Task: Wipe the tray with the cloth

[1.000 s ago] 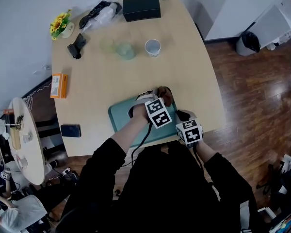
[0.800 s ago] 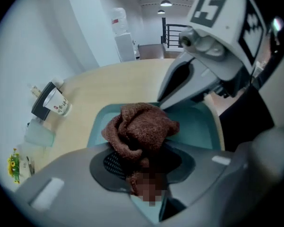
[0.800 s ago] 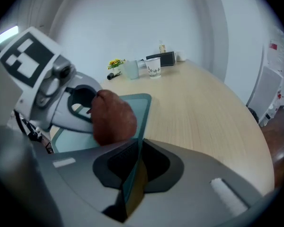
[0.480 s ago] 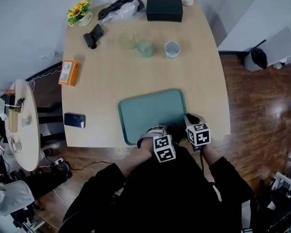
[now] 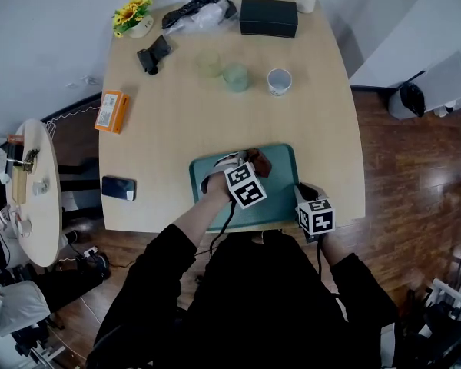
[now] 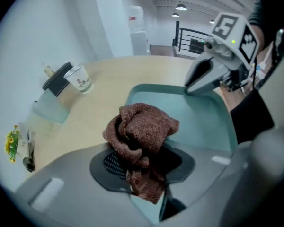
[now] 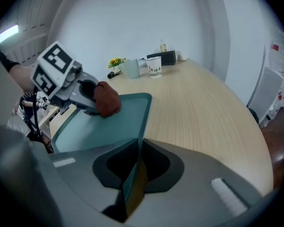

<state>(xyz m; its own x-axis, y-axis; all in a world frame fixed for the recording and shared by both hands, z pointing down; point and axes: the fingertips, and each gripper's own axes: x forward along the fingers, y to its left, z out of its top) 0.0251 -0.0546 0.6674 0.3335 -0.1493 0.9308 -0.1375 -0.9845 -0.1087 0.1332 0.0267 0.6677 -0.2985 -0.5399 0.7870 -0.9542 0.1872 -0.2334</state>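
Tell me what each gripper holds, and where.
Left gripper: the bunched cloth, by its lower folds. Right gripper: the tray, by its right rim.

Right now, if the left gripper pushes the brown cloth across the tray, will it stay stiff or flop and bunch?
Probably floppy: the cloth sits crumpled in folds in the left gripper. Its knit looks coarse, so it likely drags rather than slips on the smooth tray.

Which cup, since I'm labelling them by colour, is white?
The rightmost cup in the head view: opaque white; the green cup and pale cup left of it are translucent.
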